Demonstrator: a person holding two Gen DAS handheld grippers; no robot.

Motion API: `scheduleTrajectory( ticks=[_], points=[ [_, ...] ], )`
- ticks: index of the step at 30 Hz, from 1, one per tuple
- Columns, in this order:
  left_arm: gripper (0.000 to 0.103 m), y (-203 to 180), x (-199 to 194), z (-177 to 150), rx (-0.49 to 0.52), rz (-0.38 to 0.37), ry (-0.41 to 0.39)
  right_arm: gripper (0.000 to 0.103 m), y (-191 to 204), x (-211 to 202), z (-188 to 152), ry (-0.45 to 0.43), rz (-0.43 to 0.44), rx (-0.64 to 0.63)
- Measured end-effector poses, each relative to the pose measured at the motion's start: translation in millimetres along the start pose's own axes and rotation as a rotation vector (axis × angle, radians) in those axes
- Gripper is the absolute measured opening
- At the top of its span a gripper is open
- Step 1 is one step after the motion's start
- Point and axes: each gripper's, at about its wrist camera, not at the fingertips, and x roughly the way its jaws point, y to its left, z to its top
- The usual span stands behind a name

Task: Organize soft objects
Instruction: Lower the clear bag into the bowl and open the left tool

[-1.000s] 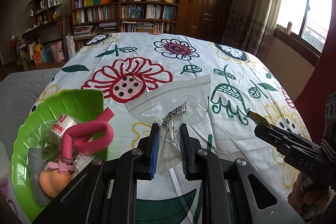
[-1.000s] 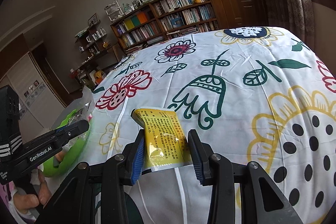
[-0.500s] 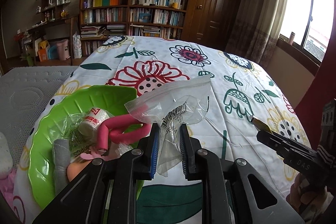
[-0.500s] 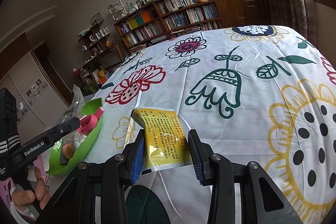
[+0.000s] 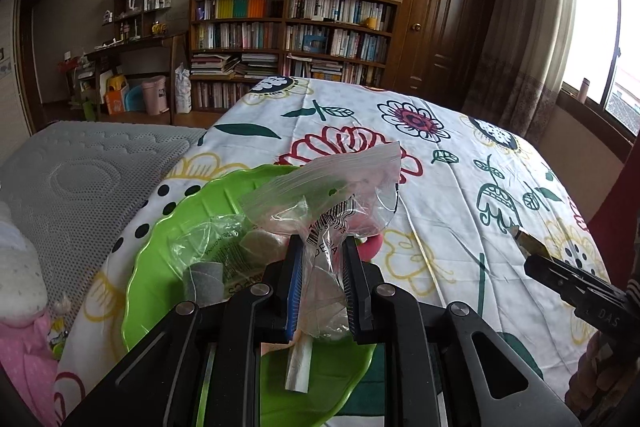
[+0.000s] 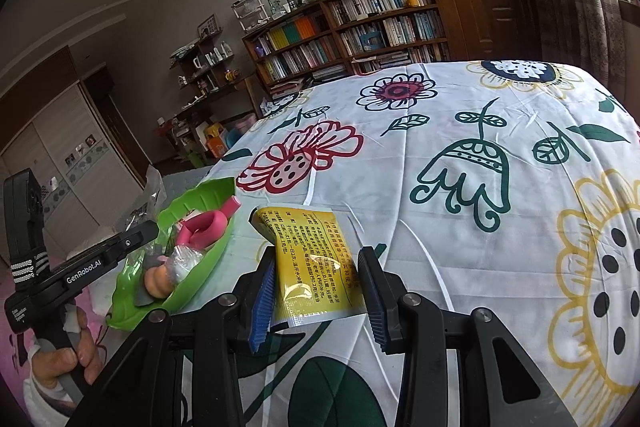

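1. The left hand-held gripper [image 5: 319, 281] is clamped on a clear zip bag [image 5: 332, 187], whose crumpled lower end sits between the two pads; a barcode print shows on the plastic just above them.
2. The bag hangs directly over a green scalloped plate [image 5: 168, 227], with its open top spread toward the flowered bedsheet [image 5: 460, 195].
3. In the plate lie a pink foam loop [image 6: 204, 227], a grey roll [image 5: 203, 281], an orange-peach soft piece [image 6: 157, 281] and a crinkled wrapper with print [image 5: 224, 247]. A white strip [image 5: 298, 367] rests on the plate's near part, below the left gripper.
4. The right hand-held gripper [image 6: 318, 297] grips a yellow sachet [image 6: 316, 259] printed with dark text; the sachet stands up between the pads, held above the sheet, just right of the plate.
5. In the right wrist view a hand [image 6: 68, 359] holds the left gripper's handle at the bed's near-left edge.
6. The plate rests on the bed near its left edge, beside a grey quilted mattress [image 5: 80, 179].
7. A bookshelf [image 5: 292, 39] and a wooden door [image 5: 448, 7] stand behind the bed.
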Motion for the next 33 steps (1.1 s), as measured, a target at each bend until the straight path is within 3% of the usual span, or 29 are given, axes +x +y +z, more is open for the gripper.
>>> scheduleTrajectory(
  ticks=[24, 26, 28, 33],
  points=[
    [0.026, 43.2, -3.2, -9.6, -0.051, 0.065, 0.028, 0.042, 54.8, 22.9, 5.8, 0.023, 0.087, -0.097],
    [0.036, 45.8, -3.1, -11.1, -0.052, 0.065, 0.038, 0.042, 58.7, 24.7, 6.1, 0.025, 0.093, -0.105],
    [0.069, 49.0, -3.0, -12.3, -0.061, 0.072, 0.045, 0.042, 62.6, 26.7, 6.1, 0.027, 0.1, -0.114],
    [0.073, 55.0, -8.6, -15.0, -0.073, 0.091, 0.024, 0.042, 71.1, 31.9, 5.8, 0.037, 0.117, -0.13]
  ],
)
